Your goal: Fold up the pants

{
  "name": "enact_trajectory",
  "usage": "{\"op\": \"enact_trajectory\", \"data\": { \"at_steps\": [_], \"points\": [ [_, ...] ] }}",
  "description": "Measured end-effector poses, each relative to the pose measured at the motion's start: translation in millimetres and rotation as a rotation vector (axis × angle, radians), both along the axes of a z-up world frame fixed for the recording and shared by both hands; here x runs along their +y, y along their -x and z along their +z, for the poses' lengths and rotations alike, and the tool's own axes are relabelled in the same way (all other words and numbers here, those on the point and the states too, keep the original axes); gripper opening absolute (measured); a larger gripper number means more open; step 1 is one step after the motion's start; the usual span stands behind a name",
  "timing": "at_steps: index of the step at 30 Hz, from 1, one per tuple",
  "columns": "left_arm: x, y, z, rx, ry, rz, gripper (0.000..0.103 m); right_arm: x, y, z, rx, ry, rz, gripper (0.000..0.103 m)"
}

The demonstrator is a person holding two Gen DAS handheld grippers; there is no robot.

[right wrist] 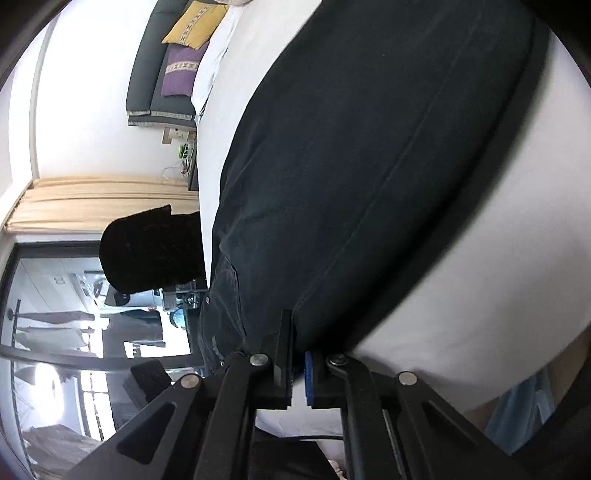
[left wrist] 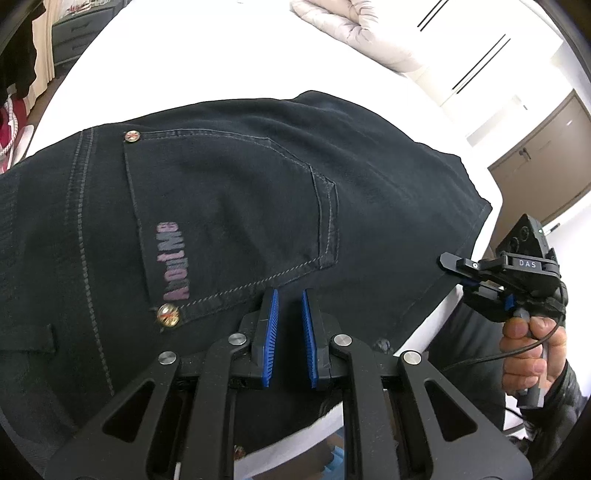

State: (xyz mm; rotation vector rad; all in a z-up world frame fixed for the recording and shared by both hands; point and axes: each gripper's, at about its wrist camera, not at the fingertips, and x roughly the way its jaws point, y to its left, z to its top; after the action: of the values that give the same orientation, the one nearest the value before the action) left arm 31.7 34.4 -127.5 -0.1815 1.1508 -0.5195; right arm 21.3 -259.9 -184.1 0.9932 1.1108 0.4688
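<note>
Dark navy pants (left wrist: 240, 192) lie folded on a white bed (left wrist: 221, 55), back pocket with pink lettering facing up. My left gripper (left wrist: 290, 295) hovers just above the pants below the pocket, its blue pads a little apart and empty. My right gripper (left wrist: 448, 264) shows at the right edge of the pants in a gloved hand. In the right wrist view the pants (right wrist: 369, 166) fill the frame and the right gripper (right wrist: 297, 332) is closed on the pants' edge, dark cloth between its pads.
A beige quilted blanket (left wrist: 354, 29) lies at the bed's far side. A brown cabinet (left wrist: 543, 155) stands to the right. In the right wrist view, cushions (right wrist: 184, 48), a curtain (right wrist: 92, 199) and a window (right wrist: 74, 332) sit beyond the bed.
</note>
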Motion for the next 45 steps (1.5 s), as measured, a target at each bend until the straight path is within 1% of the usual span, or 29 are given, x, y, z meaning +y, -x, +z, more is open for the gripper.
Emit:
{"op": "enact_trajectory", "data": {
  "at_steps": [3, 6, 8, 9, 10, 13, 15, 16, 20, 24, 26, 29, 31, 32, 35, 39, 42, 44, 45],
  "points": [
    [2.8, 3.2, 1.1, -0.001, 0.006, 0.009, 0.013, -2.1, 3.9, -3.0, -0.002, -0.008, 0.001, 0.005],
    [1.5, 3.7, 1.7, -0.002, 0.001, 0.009, 0.013, -3.0, 2.7, -1.2, -0.014, -0.018, 0.014, 0.009],
    [-0.3, 3.5, 2.2, -0.004, -0.004, 0.008, 0.013, -11.1, 0.2, -6.8, 0.009, -0.071, -0.014, 0.016],
    [-1.0, 3.2, 2.0, -0.004, -0.002, 0.010, 0.013, -20.2, -0.7, -9.6, 0.012, -0.102, -0.048, 0.017],
    [0.5, 4.4, 0.5, -0.004, 0.000, 0.010, 0.013, -24.6, -1.9, -10.0, 0.006, -0.108, -0.071, 0.018],
    [1.6, 5.0, 0.2, -0.005, -0.002, 0.009, 0.013, -52.1, -5.3, -14.1, -0.012, -0.140, -0.166, 0.018],
    [0.4, 4.7, 0.4, -0.004, -0.004, 0.010, 0.013, -68.1, -6.7, -18.0, -0.012, -0.160, -0.222, 0.011],
    [0.5, 5.3, 0.1, -0.004, -0.005, 0.010, 0.013, -74.8, -7.0, -20.1, -0.006, -0.157, -0.239, 0.002],
    [0.1, 5.1, 0.4, -0.004, -0.008, 0.010, 0.013, -82.5, -4.4, -21.9, -0.026, -0.143, -0.241, 0.001],
    [-0.4, 4.6, 0.9, -0.003, -0.009, 0.007, 0.013, -89.6, -2.7, -23.2, -0.033, -0.173, -0.256, 0.001],
    [-0.8, 4.5, 0.9, -0.003, -0.010, 0.008, 0.013, -98.1, -0.6, -20.3, -0.044, -0.172, -0.292, 0.006],
    [-2.1, 4.4, -0.3, -0.003, -0.014, 0.010, 0.013, -118.6, -0.3, -17.6, -0.054, -0.183, -0.372, 0.008],
    [-2.8, 4.1, -0.6, -0.003, -0.015, 0.010, 0.013, -128.6, -2.8, -16.5, -0.065, -0.169, -0.397, 0.007],
    [-2.9, 4.2, -0.6, -0.003, -0.016, 0.010, 0.013, -129.6, -3.5, -16.0, -0.061, -0.148, -0.392, 0.002],
    [-3.6, 4.0, -0.7, -0.002, -0.018, 0.010, 0.013, -129.6, 1.5, -14.5, -0.074, -0.101, -0.379, 0.002],
    [-4.9, 3.6, -1.6, -0.003, -0.023, 0.008, 0.013, -133.8, 5.0, -21.0, -0.078, -0.142, -0.386, 0.001],
    [-5.1, 3.2, -1.4, -0.001, -0.021, 0.011, 0.013, -141.0, 9.4, -17.1, -0.065, -0.140, -0.415, 0.006],
    [-6.4, 2.9, -0.2, -0.004, -0.030, 0.010, 0.013, -149.8, 14.0, -3.3, -0.062, -0.074, -0.446, 0.013],
    [-8.0, 2.7, 1.4, -0.008, -0.039, 0.009, 0.013, -155.5, 16.8, 7.8, -0.069, -0.012, -0.472, 0.015]
  ]
}}
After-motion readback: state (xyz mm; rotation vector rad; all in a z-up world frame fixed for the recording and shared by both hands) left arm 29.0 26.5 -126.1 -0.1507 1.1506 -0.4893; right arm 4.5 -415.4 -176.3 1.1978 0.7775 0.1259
